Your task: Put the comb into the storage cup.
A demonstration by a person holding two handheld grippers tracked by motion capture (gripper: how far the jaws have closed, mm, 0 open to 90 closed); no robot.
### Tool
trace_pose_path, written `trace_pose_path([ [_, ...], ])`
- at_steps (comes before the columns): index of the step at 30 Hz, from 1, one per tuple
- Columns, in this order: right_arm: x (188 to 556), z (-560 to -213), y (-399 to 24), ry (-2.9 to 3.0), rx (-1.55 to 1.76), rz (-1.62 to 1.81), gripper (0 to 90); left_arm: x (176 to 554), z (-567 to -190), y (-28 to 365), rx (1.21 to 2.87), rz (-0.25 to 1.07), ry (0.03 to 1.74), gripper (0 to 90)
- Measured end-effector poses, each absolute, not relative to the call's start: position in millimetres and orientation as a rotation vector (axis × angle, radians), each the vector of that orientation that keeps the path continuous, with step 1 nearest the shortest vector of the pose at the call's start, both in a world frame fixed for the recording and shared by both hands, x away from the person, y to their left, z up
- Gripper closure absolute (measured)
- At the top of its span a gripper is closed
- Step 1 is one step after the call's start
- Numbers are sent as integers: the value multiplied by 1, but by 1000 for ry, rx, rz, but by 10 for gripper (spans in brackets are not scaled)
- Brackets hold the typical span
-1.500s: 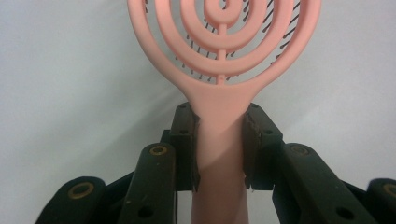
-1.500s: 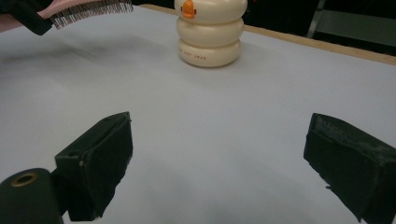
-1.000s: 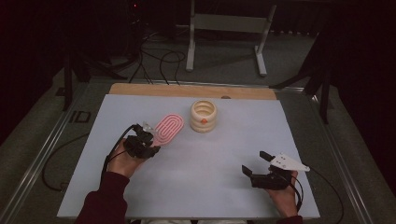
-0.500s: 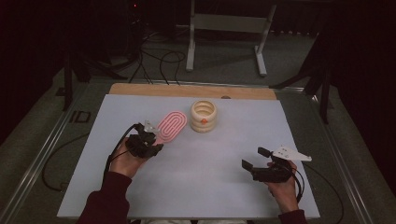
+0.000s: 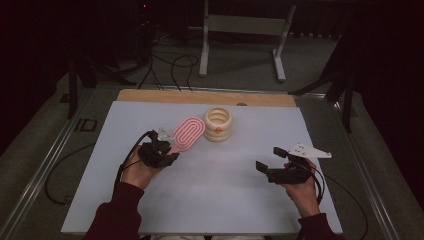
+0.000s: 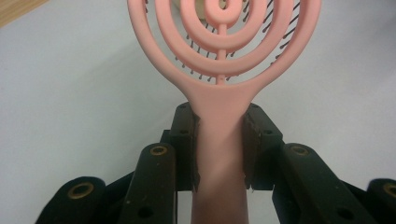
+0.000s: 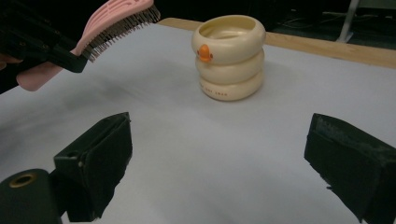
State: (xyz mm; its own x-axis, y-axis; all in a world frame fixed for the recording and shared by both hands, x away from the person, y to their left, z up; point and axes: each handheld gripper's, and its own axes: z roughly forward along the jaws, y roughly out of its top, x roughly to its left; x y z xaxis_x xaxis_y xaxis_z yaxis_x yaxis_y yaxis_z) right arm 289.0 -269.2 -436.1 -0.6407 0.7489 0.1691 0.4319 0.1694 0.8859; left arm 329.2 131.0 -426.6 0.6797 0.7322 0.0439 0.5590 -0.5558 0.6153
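A: The left claw is clamped on the handle of the pink hairbrush. In the left gripper view both pads press on the two sides of the handle, and the round head with its curved ribs rises above the jaws.

B: And the right claw?

A: Its jaws stand wide apart, and between them there is nothing, just the surface below. In the high view it is at the right side of the tabletop, in the person's right hand, well apart from the brush.

B: Let us go from the biggest thing, then. The tabletop is a pale grey sheet with a wooden strip along its far edge.

A: Yes. On it, near the far middle, stands a cream holder made like three stacked rings, upright, with a small orange knob on its side.

B: Where is the brush to it?

A: Just beside it, on its left. The brush is held above the tabletop, tilted, bristles downward; in the right gripper view the bristles are clearly off the surface. Whether the head touches the holder I cannot tell
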Motion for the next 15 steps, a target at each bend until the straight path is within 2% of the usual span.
trace_pose_path([
  [15,310,-418,-255,2156,1122,1535,77,332,-419,121,2278,433,933,697],
])
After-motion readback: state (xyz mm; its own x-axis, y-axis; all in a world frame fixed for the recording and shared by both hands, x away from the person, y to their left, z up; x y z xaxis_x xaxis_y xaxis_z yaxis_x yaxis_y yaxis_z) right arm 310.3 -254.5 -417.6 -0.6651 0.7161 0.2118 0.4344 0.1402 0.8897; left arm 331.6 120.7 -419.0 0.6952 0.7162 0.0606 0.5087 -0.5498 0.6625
